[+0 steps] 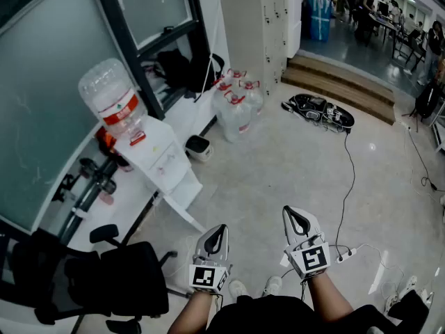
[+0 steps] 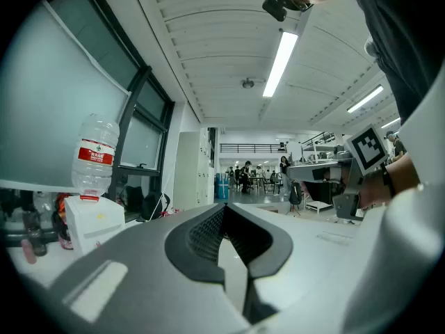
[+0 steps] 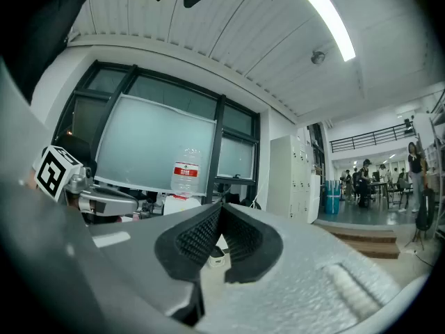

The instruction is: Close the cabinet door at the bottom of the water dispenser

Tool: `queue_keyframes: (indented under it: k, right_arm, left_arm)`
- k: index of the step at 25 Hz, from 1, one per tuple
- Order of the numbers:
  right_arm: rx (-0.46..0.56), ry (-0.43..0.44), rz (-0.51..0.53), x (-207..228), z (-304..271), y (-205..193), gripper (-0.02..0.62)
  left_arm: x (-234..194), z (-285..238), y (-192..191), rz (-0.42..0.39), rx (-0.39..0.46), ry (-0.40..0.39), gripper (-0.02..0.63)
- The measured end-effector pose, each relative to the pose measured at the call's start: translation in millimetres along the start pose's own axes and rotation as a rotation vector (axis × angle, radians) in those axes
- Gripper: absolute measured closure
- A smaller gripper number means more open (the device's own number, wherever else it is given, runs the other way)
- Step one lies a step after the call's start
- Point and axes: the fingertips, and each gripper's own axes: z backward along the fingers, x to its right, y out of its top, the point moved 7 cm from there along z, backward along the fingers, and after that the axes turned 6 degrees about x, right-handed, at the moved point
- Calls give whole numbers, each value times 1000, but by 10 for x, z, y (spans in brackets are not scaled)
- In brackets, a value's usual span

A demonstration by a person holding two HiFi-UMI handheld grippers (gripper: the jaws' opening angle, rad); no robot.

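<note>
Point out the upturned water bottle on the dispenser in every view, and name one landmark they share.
Head view: the water bottle is upper left, on the white dispenser, beside the window.
Left gripper view: left of centre, above the dispenser.
Right gripper view: just left of centre, in front of the window.
Shared landmark: the tall white locker cabinet, right of the bottle in all three.

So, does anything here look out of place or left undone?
Yes: the cabinet door at the bottom of the water dispenser stands open, swung out over the floor instead of sitting flush. Nothing looks spilled or broken.
</note>
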Motion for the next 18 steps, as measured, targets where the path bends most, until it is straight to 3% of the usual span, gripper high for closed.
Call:
queue_keyframes:
  k: [4,11,18]
  right_arm:
    - [0,8,27,-82,11,23,594]
    - [-34,-6,-91,-211,36,-61,594]
    - [-17,1,-84,-431,-39,-33,592]
  left_arm:
    - [-21,57,-19,9,-4,-7,588]
    - [-59,138,-58,27,-9,-28,588]
    - [-219,242,-62,25,8,-42,588]
